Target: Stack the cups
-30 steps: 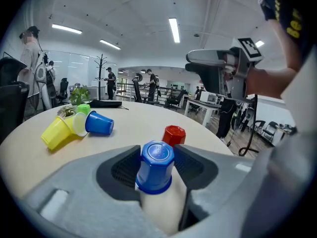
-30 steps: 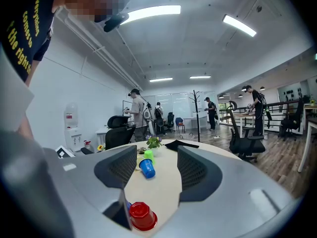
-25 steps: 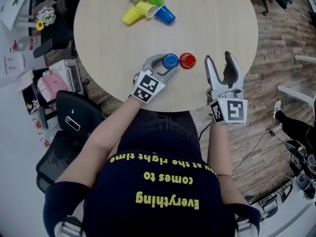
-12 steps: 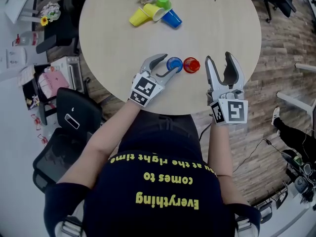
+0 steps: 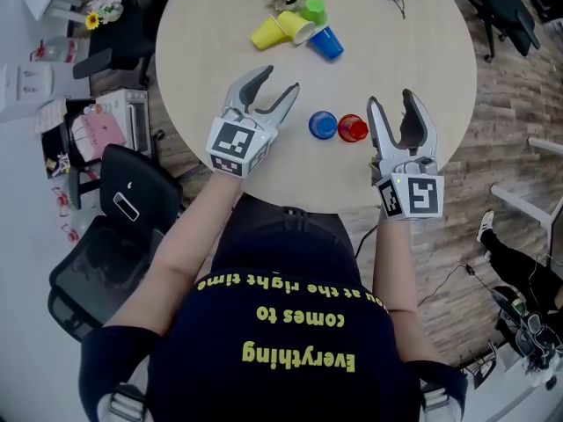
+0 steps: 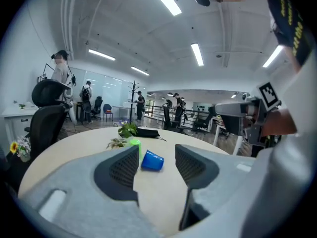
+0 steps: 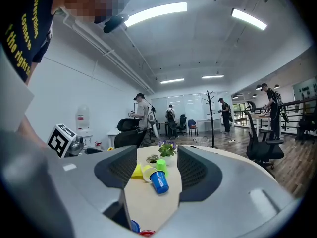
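Round beige table (image 5: 396, 25): upright blue cup (image 5: 324, 125) beside red cup (image 5: 353, 128) near front edge. Between picks, seemingly: left gripper (image 5: 277, 82) and right gripper (image 5: 391, 104) spread wide, empty. Next probably calls for fetching far tipped blue cup (image 5: 326, 42). Upright pair absent from left gripper view, glimpsed low in right gripper view.

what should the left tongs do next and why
Probably ease the left tongs forward toward the lying blue cup in the far cluster. Their jaws stand apart with nothing between them, and the left gripper view frames that cup in the gap. The upright blue cup and red cup stand over by the right tongs, which are also open.
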The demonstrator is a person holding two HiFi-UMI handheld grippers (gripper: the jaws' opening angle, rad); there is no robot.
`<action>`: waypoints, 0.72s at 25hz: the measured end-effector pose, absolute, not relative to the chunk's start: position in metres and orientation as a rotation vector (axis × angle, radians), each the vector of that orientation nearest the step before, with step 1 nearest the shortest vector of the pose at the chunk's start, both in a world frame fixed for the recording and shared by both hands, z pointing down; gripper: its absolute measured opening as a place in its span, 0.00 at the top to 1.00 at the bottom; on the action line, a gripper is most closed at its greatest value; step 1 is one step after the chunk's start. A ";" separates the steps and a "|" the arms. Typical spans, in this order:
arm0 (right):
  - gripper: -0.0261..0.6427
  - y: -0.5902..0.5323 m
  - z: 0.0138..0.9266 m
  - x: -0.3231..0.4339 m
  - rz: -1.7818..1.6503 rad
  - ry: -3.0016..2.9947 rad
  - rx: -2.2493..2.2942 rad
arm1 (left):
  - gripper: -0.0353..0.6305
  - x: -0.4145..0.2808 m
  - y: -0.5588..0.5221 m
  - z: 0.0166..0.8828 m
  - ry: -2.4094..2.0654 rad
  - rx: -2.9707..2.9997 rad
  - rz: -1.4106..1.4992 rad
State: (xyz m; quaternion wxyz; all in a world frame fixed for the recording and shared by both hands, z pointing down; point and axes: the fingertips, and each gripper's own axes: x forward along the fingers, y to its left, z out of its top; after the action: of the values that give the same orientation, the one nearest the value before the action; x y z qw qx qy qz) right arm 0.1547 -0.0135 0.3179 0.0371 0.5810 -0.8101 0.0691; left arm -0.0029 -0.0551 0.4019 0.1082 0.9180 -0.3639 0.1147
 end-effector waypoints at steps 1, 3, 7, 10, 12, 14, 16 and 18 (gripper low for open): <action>0.56 -0.016 0.317 0.153 0.206 -2.493 1.779 | 0.60 -0.009 -0.059 0.398 -1.100 2.697 0.327; 0.56 -0.020 0.314 0.149 0.197 -2.505 1.770 | 0.60 -0.021 -0.066 0.390 -1.154 2.686 0.303; 0.56 -0.027 0.315 0.142 0.186 -2.523 1.736 | 0.61 -0.039 -0.076 0.383 -1.228 2.660 0.268; 0.56 -0.035 0.318 0.141 0.186 -2.523 1.717 | 0.61 -0.050 -0.083 0.385 -1.270 2.634 0.251; 0.57 -0.042 0.319 0.144 0.189 -2.520 1.716 | 0.61 -0.054 -0.088 0.389 -1.295 2.618 0.250; 0.57 -0.048 0.321 0.148 0.193 -2.516 1.713 | 0.61 -0.057 -0.092 0.396 -1.315 2.596 0.252; 0.57 -0.054 0.321 0.150 0.193 -2.513 1.709 | 0.61 -0.060 -0.096 0.400 -1.330 2.576 0.244; 0.57 -0.062 0.319 0.154 0.187 -2.509 1.705 | 0.61 -0.062 -0.101 0.399 -1.344 2.567 0.236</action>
State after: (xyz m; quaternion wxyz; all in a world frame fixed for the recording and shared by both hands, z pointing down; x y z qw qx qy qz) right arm 0.1535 -0.0616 0.3193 0.0511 0.5602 -0.8245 0.0616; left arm -0.0615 -0.1008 0.3994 0.1168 0.8769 -0.4592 0.0806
